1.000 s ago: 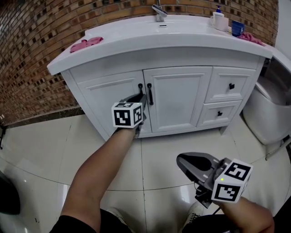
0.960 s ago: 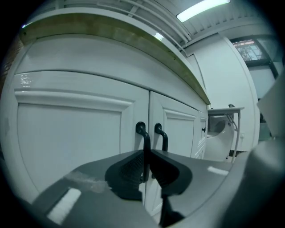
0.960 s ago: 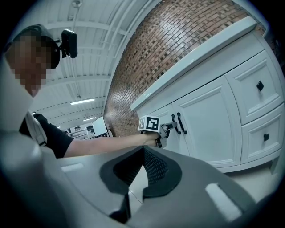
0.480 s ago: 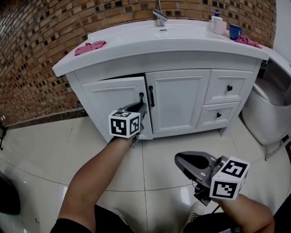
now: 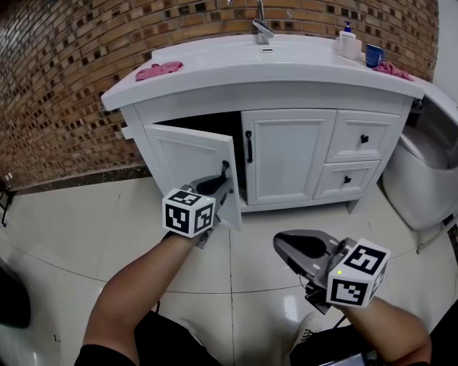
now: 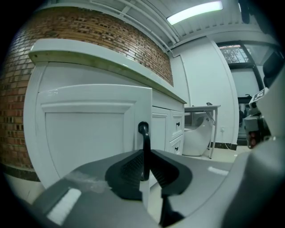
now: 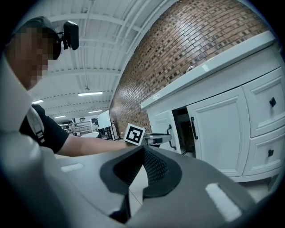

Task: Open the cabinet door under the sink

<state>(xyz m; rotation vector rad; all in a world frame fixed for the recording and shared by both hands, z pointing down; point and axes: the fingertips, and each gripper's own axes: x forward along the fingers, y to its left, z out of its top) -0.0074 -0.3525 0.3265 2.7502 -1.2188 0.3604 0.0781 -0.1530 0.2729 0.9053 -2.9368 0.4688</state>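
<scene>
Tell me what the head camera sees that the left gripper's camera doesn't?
Only the head view shows the faucet and a pink cloth on the sink top. Only the left gripper view shows the left gripper shut on the black handle up close, plus a ceiling light. Both show the open cabinet door, the drawers and the toilet.

left claw (image 5: pixel 225 174); right claw (image 5: pixel 283 247): grey, black pads | cubes (image 5: pixel 189 211): black-white markers | sleeve (image 7: pixel 43 129): black
</scene>
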